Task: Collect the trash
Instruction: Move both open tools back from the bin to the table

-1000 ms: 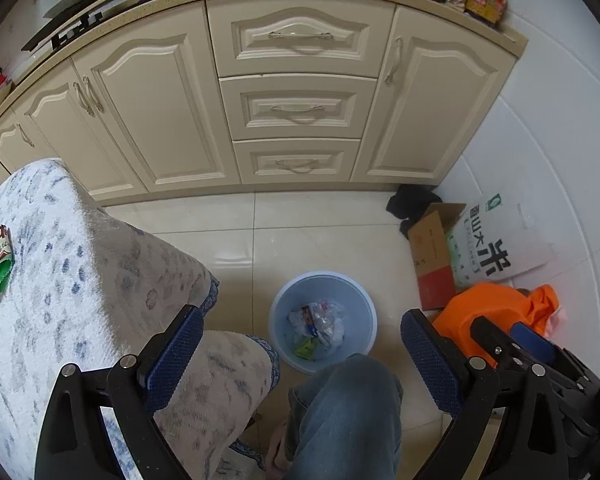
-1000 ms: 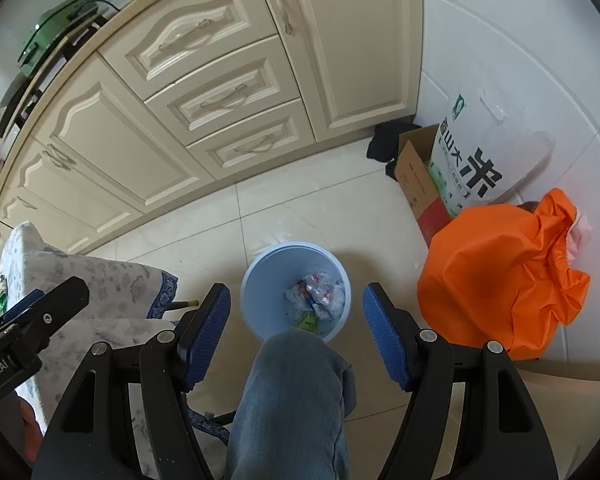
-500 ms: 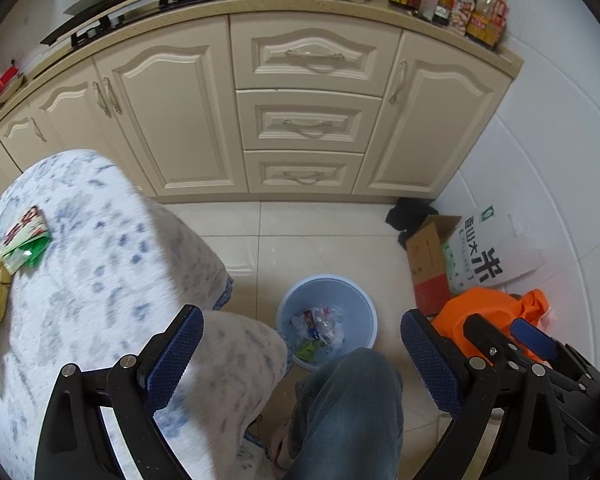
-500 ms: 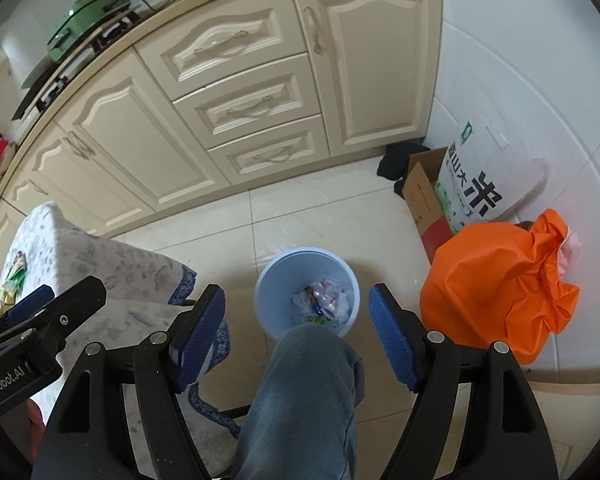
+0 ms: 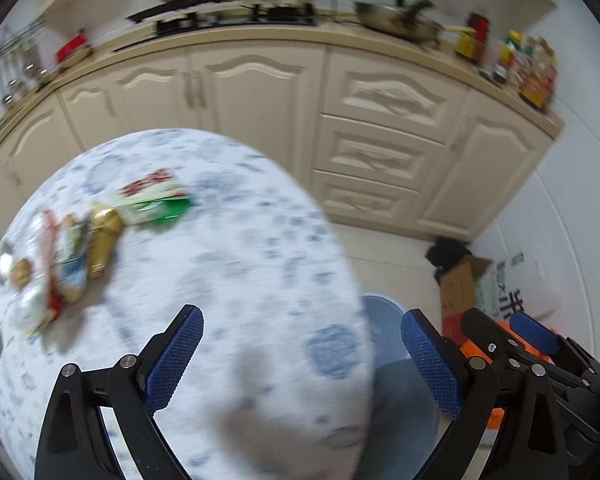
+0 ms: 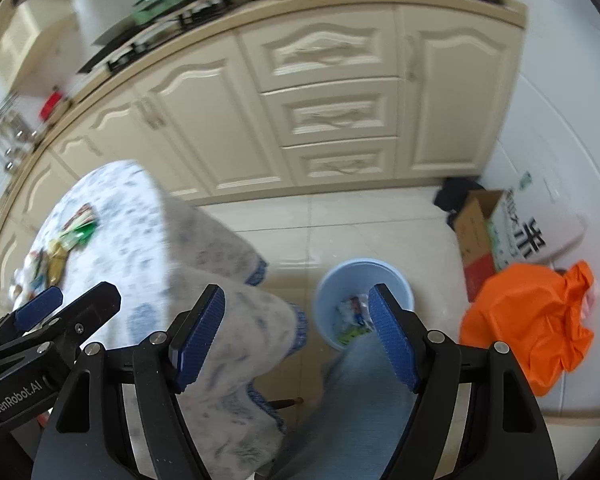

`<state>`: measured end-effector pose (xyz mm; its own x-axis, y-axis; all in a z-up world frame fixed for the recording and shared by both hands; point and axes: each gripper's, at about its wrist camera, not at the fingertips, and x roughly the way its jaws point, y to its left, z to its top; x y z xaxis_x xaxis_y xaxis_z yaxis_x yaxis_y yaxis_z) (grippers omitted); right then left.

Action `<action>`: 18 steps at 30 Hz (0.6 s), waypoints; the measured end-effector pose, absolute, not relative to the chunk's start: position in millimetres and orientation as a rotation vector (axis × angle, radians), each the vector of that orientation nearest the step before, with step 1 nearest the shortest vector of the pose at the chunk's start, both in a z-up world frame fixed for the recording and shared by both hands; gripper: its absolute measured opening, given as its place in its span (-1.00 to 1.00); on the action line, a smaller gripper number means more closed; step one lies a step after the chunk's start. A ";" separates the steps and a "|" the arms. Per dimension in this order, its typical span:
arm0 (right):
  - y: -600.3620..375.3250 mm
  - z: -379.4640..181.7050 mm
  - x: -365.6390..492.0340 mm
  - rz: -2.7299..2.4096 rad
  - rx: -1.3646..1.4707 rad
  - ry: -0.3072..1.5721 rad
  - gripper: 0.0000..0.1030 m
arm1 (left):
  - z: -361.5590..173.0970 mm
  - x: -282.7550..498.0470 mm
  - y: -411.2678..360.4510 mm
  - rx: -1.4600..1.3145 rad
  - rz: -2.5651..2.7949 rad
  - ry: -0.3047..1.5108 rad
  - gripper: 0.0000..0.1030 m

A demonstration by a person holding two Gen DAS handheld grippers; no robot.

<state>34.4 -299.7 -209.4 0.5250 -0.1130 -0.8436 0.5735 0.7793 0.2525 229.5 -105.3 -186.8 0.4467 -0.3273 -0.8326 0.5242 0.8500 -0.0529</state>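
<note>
Several snack wrappers lie on a table with a white and blue cloth: a green and white packet, a gold wrapper and a crumpled pile at its left. My left gripper is open and empty above the table's near part. A light blue bin with trash inside stands on the floor. My right gripper is open and empty above the table's edge and the bin. The wrappers also show in the right wrist view.
Cream kitchen cabinets run along the back. A cardboard box, a white rice sack and an orange bag sit by the right wall. A jeans-clad knee is below the right gripper.
Both grippers have risen and swung left, from looking down at the bin to looking over the table. The wrappers have come into view. Both stayed open.
</note>
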 end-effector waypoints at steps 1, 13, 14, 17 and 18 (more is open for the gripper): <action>-290.4 -207.2 39.7 -0.414 0.541 0.936 0.51 | -183.3 228.5 -98.9 0.219 -0.520 0.972 0.89; -182.2 -194.1 99.8 -0.200 0.405 0.968 0.55 | -154.2 231.4 45.4 0.060 -0.270 0.955 0.89; -176.1 -193.6 103.0 -0.190 0.401 0.971 0.55 | -152.3 231.1 53.8 0.049 -0.254 0.953 0.89; -149.6 -190.7 116.8 -0.138 0.384 0.975 0.55 | -148.1 233.4 84.9 0.016 -0.204 0.954 0.89; -137.2 -188.8 123.1 -0.117 0.368 0.977 0.55 | -147.1 235.1 95.6 0.003 -0.188 0.951 0.89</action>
